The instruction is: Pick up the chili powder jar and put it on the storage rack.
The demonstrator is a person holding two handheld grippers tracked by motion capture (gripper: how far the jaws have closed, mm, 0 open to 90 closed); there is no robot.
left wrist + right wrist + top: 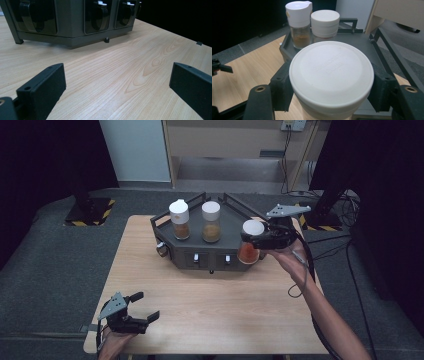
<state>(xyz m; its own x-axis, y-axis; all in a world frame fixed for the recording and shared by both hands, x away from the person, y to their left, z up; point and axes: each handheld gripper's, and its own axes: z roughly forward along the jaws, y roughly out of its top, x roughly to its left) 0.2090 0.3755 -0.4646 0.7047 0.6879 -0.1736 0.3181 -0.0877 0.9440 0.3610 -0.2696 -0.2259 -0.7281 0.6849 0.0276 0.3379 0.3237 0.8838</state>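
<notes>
A dark grey angular rack [200,256] stands at the back middle of the wooden table, with two white-capped spice jars [179,220] [211,222] upright on its top. My right gripper [253,240] is shut on a third jar [250,242] with orange-red contents and a white lid [331,73], held in the air at the rack's right front corner. In the right gripper view the jaws press on both sides just under the lid. My left gripper [148,307] rests near the table's front left corner, open with nothing between its fingers [42,88].
The rack's front face [70,20] has dark recessed slots with small white tabs. A low rail [397,57] runs round the rack's top. Bare wood [215,310] spreads across the front of the table. Cables and stands lie on the floor beyond.
</notes>
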